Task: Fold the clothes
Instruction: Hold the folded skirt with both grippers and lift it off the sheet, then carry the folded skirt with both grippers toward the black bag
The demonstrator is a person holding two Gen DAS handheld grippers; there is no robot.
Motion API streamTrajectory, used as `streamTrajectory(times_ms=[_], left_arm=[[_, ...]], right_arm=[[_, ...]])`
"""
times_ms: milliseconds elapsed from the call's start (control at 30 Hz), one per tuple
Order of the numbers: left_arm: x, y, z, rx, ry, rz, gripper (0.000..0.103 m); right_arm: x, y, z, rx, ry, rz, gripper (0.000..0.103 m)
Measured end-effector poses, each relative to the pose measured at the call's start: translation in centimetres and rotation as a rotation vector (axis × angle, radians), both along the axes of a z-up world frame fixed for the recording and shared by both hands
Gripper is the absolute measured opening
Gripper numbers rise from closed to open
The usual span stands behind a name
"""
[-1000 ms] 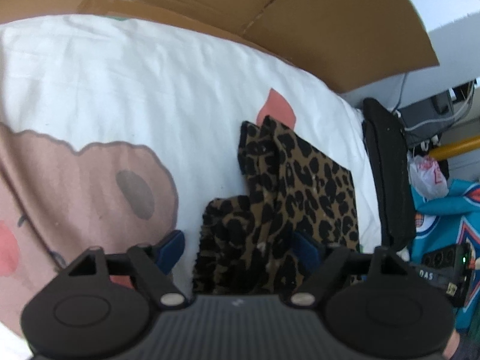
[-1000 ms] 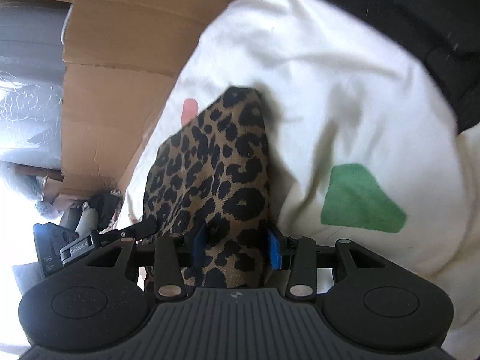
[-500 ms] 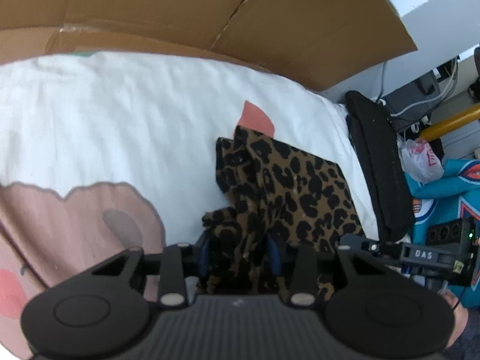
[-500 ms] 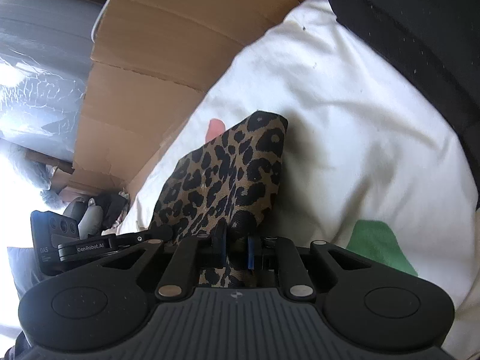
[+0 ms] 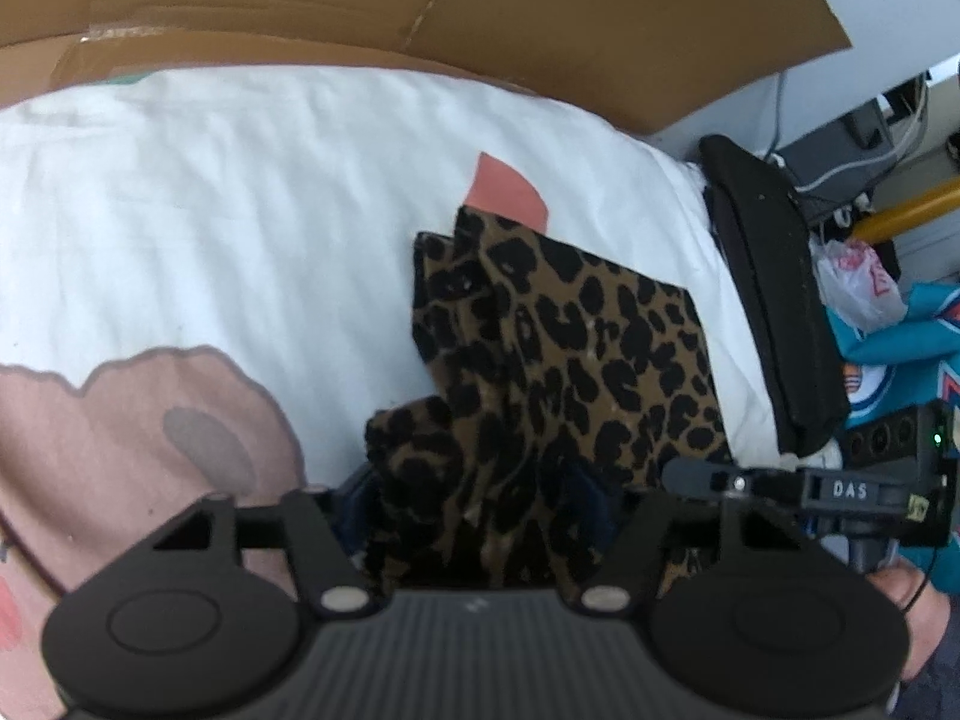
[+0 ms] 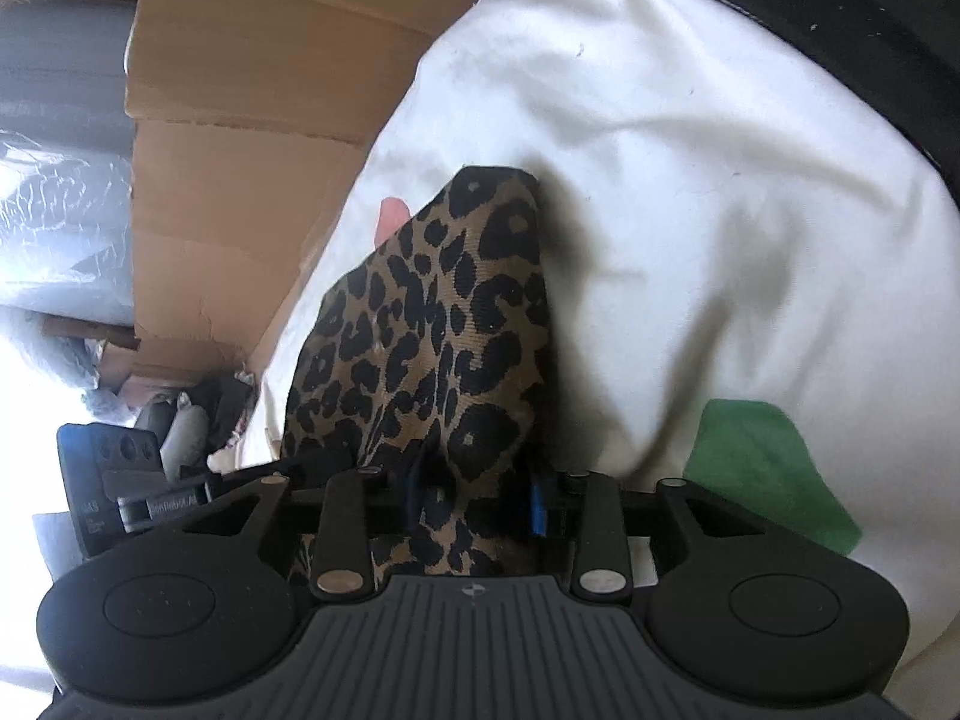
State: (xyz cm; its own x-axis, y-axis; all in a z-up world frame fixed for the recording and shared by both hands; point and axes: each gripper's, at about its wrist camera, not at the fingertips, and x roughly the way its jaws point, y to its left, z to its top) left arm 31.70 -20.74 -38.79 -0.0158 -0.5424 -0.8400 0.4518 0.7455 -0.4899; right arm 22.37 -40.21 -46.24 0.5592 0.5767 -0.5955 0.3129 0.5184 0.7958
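Note:
A folded leopard-print garment (image 5: 600,348) lies on the white bed sheet (image 5: 240,210), its near end bunched up. My left gripper (image 5: 474,498) straddles that bunched end; its jaws are opening and the cloth still fills the gap between the blue pads. In the right wrist view the same garment (image 6: 444,324) rises from my right gripper (image 6: 477,498), whose jaws are also opening around a fold of it. Each view shows the other gripper's body at its edge: the right one (image 5: 840,492) and the left one (image 6: 150,498).
Brown cardboard (image 5: 420,0) stands along the far edge of the bed. A black padded item (image 5: 774,300) lies on the bed's right edge, with a teal garment (image 5: 888,348) and a plastic bag beyond it. The sheet bears pink and green patches (image 6: 762,462).
Both grippers stood wider around the garment's near end, then closed tightly on it, and now their pads have spread apart again. The garment has stayed in place.

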Motion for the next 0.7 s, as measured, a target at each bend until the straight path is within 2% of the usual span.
streamTrajectory(times_ms=[33, 100, 133, 200, 267, 500, 700], left_arm=[[0.1, 0.0, 0.0, 0.001, 0.006, 0.006, 0.054], [0.0, 0.0, 0.1, 0.006, 0.008, 0.012, 0.043], [-0.2, 0.0, 0.3, 0.009, 0.003, 0.015, 0.041], [-0.6, -0.1, 0.8, 0.016, -0.016, 0.018, 0.033], [-1.1, -0.3, 1.5, 0.025, -0.043, 0.012, 0.03], [-2.5, -0.5, 3.7, 0.048, -0.105, 0.004, 0.028], [-3.9, -1.2, 5.1, 0.097, -0.141, 0.019, 0.027]], right_arm=[[0.1, 0.1, 0.1, -0.003, 0.001, 0.007, 0.021], [0.3, 0.4, 0.4, -0.021, 0.0, 0.022, 0.017], [0.3, 0.6, 0.7, -0.036, -0.004, 0.032, 0.01], [0.6, 1.2, 1.9, -0.085, -0.02, 0.064, 0.007], [0.9, 1.8, 3.1, -0.134, -0.032, 0.095, 0.006], [0.9, 3.1, 6.1, -0.261, -0.038, 0.135, 0.006], [0.7, 3.4, 8.0, -0.302, -0.044, 0.134, 0.006]])
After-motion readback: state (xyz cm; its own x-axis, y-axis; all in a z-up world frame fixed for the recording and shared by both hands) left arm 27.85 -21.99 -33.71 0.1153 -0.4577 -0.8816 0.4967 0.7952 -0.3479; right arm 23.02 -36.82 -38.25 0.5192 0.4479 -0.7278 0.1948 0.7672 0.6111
